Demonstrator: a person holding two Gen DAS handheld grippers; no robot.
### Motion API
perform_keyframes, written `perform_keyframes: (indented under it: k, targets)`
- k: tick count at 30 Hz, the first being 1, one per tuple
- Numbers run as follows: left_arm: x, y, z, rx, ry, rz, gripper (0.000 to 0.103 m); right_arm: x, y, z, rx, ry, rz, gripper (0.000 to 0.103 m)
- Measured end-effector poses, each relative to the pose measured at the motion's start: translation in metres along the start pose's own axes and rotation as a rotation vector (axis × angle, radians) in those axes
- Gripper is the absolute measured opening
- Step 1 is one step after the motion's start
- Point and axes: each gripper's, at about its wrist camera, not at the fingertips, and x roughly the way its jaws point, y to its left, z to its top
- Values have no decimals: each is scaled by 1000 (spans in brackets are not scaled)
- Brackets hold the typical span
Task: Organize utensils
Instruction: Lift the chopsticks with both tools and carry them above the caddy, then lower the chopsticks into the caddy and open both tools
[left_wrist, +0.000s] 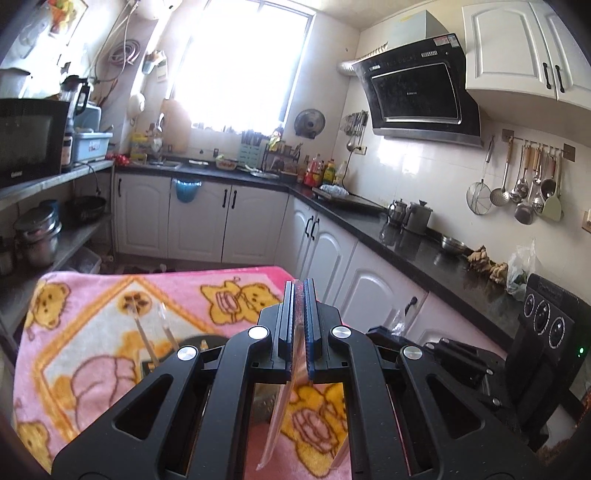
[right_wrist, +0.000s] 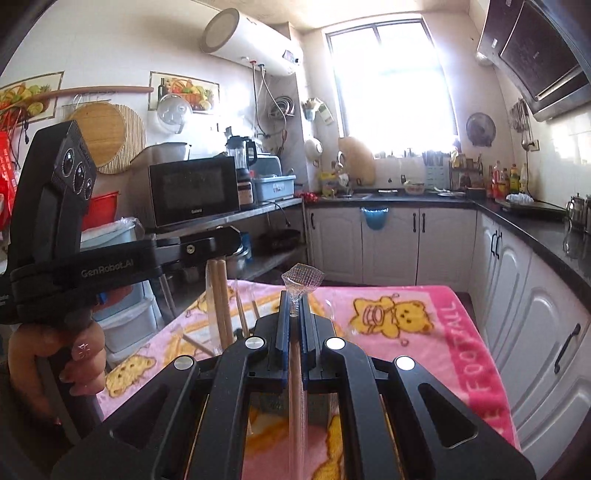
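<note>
My left gripper (left_wrist: 299, 286) is shut on a pair of chopsticks in a clear plastic sleeve (left_wrist: 282, 417) that hangs down below the fingers over the pink table. My right gripper (right_wrist: 294, 295) is shut on another wrapped pair of chopsticks (right_wrist: 297, 406), whose crinkled clear wrapper end (right_wrist: 303, 277) sticks up above the fingertips. The left gripper's body shows in the right wrist view (right_wrist: 122, 254), held by a hand, with wooden chopsticks (right_wrist: 219, 299) below it. Several more wrapped chopsticks (left_wrist: 147, 332) stand in a dark holder (left_wrist: 199, 341) on the table.
A pink bear-print blanket (left_wrist: 92, 314) covers the table. White cabinets (left_wrist: 354, 273) with a black countertop (left_wrist: 436, 258) run along the right and back. A shelf with a microwave (right_wrist: 192, 190) is on the left. Ladles (left_wrist: 524, 184) hang on the right wall.
</note>
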Motion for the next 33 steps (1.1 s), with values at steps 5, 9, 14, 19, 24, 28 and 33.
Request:
perform_keyframes:
  k: [5,9,14,19,24,28,33]
  targets:
    - [-2,4,20,1,-56,14,2,8,1,17,4,-34,8,5]
    - [-5,9,35,-4,-106,35,2,15,4,32,-4,-75,7,5]
    - [-8,20,51,-15,-158,80,2,24,5,48,-9,-124,17,5]
    - [-14,36,58,-28,-196,138,2,33,6,62,-18,-175,31,5]
    - [-16,51,61,-31,-213,193,2,48,9,68,-37,-206,38,5]
    - [-15,63,64,-48,-219,216,2,61,11,69,-38,-214,46,5]
    - [-7,75,62,-64,-212,235,2,75,14,68,-47,-219,50,5]
